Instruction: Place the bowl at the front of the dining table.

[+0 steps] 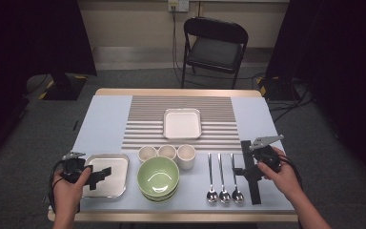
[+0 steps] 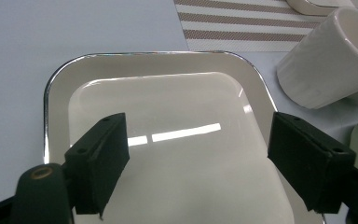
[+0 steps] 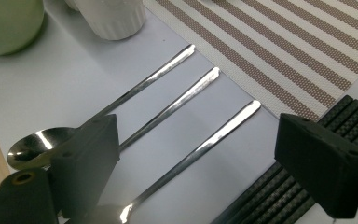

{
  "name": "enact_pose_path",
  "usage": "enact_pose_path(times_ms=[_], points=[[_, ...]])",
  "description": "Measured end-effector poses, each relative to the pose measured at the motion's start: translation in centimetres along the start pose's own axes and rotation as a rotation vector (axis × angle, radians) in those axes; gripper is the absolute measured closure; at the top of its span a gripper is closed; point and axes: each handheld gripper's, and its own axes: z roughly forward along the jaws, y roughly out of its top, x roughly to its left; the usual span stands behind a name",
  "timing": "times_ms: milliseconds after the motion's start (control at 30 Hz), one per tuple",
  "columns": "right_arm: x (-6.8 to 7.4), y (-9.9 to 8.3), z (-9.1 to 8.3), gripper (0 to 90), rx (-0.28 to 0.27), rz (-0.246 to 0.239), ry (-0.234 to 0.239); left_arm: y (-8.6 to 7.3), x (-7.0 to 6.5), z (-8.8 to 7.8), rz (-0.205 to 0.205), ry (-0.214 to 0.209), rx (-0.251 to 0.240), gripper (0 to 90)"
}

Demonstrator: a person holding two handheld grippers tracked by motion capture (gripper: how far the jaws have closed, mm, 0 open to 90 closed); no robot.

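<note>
**Two open grippers poised over a tray and a row of spoons**

Seen from above, a person sat at a desk [image 1: 105, 114] laid with tableware. The left gripper [image 1: 97, 174] hovered over a shallow cream tray [image 1: 116, 164] with a metal rim at the near left; its jaws were spread wide and held nothing. The right gripper [image 1: 244, 170] hung with jaws equally spread over three steel spoons [image 1: 224, 179] lying side by side, near a black ribbed strip [image 1: 252, 183].

In the left gripper view the tray [image 2: 168, 107] looked glossy, rigid and probably slippery; its raised rim seemed the safest place to pinch. In the right gripper view the spoons [image 3: 177, 100] looked thin, hard and light, lying flat, so the mid-handle would likely give the best hold.

The near spoon's bowl was partly hidden behind a jaw. The tray's near edge was cut off.

Between them stood stacked green bowls [image 1: 158, 179] and three cups [image 1: 167, 152].
</note>
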Motion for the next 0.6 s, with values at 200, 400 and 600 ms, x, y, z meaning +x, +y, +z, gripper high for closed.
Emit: enact_pose_path(times_ms=[200,400,600], points=[[0.4,0.5,0.3,13.2,-0.001,-0.005,0.006,0.0,0.1,-0.3,-0.001,-0.003,-0.008,20.1],[0.7,1.2,0.4,13.1,-0.005,-0.014,0.023,0.0,0.2,-0.4,0.004,0.003,-0.005,20.1],[0.8,1.9,0.5,13.2,-0.002,-0.025,0.03,0.0,0.1,-0.4,0.002,-0.002,-0.006,20.1]])
